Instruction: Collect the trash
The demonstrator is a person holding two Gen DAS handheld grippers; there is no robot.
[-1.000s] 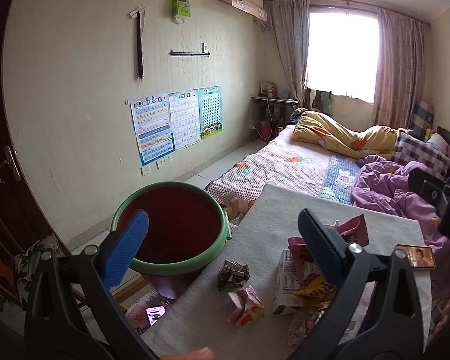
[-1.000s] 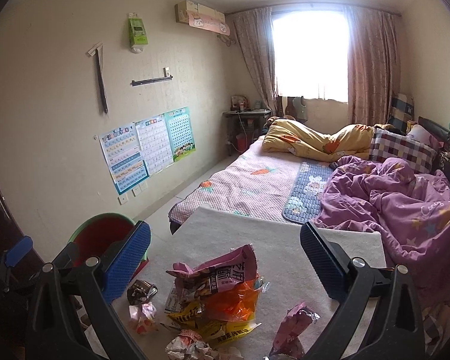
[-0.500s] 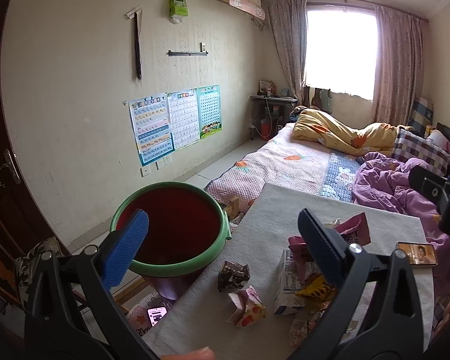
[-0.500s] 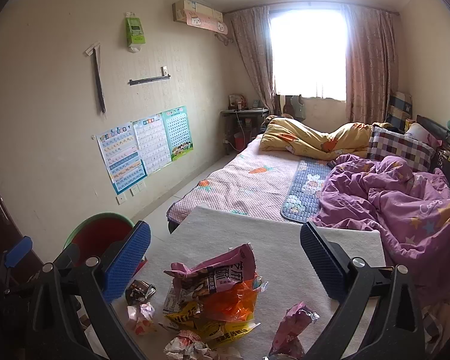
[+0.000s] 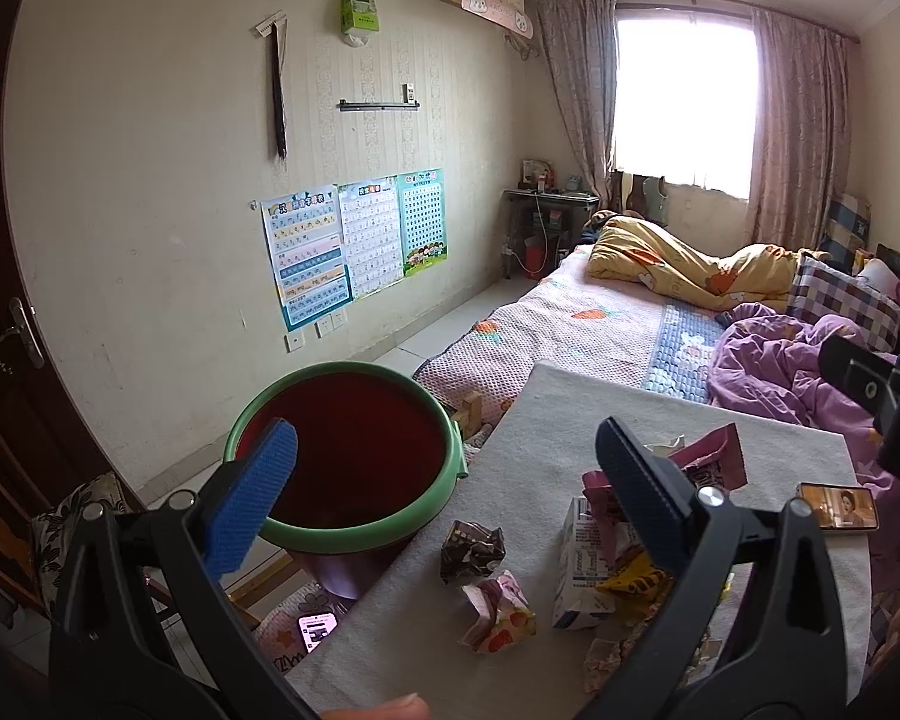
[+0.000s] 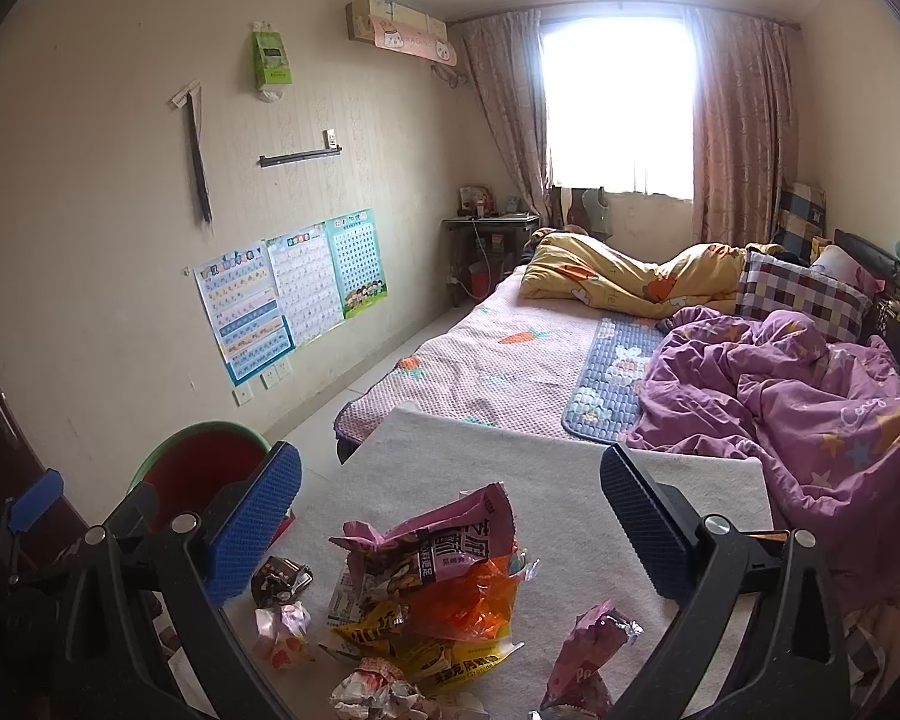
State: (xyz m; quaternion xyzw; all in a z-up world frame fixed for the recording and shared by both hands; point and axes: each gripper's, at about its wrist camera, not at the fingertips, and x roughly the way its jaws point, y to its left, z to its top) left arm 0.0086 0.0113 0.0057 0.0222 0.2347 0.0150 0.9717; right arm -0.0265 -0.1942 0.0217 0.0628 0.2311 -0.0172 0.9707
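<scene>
Trash [image 6: 432,594] lies heaped at the tabletop's [image 6: 558,480] near edge, the bin [image 5: 342,456] just off its left edge. Both my tools, left [image 5: 444,486] and right [image 6: 450,516], hang released, empty. Crinkly wrappers could slip my pinch, or spill short of the bin.

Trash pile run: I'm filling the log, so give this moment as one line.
phase: pre-grasp | left gripper: open, empty | right gripper: open, empty | wrappers: on white pad | bin: beside pad

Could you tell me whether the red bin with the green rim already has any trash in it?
It looks empty: the left wrist view shows only bare dark red inside the bin, though the left gripper hides part of it.
</scene>
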